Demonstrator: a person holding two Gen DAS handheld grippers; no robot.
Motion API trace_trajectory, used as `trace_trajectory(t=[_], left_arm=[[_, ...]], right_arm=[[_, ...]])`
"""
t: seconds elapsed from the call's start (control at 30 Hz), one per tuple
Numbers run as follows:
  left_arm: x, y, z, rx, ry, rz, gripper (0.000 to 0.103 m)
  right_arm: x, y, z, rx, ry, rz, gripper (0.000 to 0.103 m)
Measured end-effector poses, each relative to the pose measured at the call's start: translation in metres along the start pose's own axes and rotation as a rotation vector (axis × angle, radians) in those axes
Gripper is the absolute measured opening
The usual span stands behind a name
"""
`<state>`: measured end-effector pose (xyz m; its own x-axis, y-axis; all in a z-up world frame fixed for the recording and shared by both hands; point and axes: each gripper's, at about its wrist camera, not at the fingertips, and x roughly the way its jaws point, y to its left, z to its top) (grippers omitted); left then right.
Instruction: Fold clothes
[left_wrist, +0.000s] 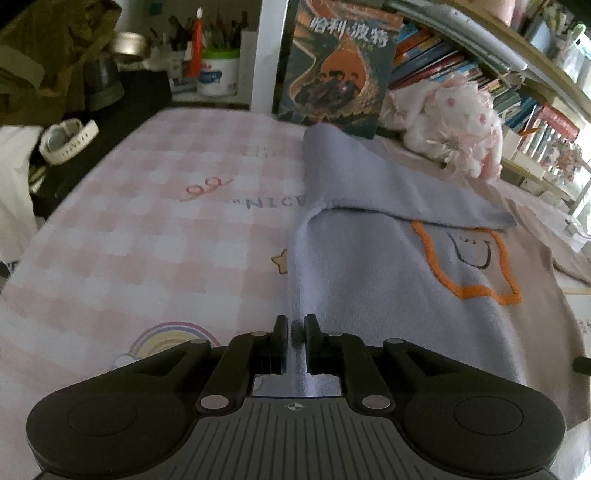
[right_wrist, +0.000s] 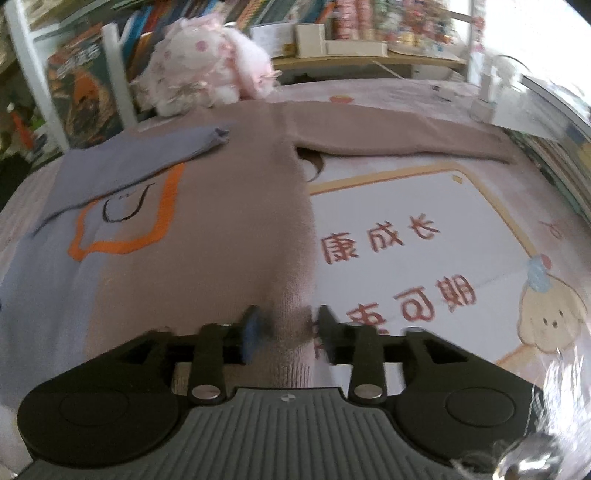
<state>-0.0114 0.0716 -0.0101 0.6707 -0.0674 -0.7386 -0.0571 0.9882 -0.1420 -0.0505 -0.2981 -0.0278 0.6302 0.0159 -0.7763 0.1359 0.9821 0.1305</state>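
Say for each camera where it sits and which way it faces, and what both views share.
Left wrist: sits on the left tongs, looking down along the sweater's blue side edge towards a book; only the tongs show.
Right wrist: sits on the right tongs, looking along the sweater's brown side edge, its sleeve stretched out beyond; only the tongs show.
Shared: the sweater, its orange outline, the plush toy, the bookshelf.

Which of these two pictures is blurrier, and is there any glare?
Right wrist view: blurrier, with the plush toy and shelves smeared, and bright glare washing out the right edge and lower right corner. Left wrist view: dimmer but sharper, the sweater clear, no glare; fisheye bends the bookshelf.
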Motion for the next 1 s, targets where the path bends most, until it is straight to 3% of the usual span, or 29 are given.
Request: trace_trajectory(t=[0.13,0.2,0.27,0.33,0.6,1.0], left_arm=[[-0.014,-0.005,-0.004,0.010,-0.035,-0.011,0.020],[-0.019,-0.008,-0.008,0.012,-0.044,-0.011,0.035],[-0.024,-0.012,-0.012,0.015,-0.053,-0.006,0.062],[-0.029,-0.016,-0.018,0.029,-0.063,-0.014,0.068],[-0.036,-0.029,-0.034,0.157,-0.047,-0.086,0.074],[-0.024,-0.054,-0.036,0.196,-0.020,-0.167,0.075]], right_arm=[[-0.015,0.002,-0.004,0.019,-0.053,-0.041,0.071],[-0.023,0.007,-0.008,0.012,-0.082,-0.061,0.078],[-0.030,0.013,-0.012,-0.002,-0.101,-0.074,0.081],[-0.034,0.020,-0.017,-0.022,-0.110,-0.087,0.084],[-0.047,0.039,-0.042,-0.073,-0.092,-0.118,0.085],[-0.061,0.023,-0.056,-0.039,-0.086,-0.198,0.086]])
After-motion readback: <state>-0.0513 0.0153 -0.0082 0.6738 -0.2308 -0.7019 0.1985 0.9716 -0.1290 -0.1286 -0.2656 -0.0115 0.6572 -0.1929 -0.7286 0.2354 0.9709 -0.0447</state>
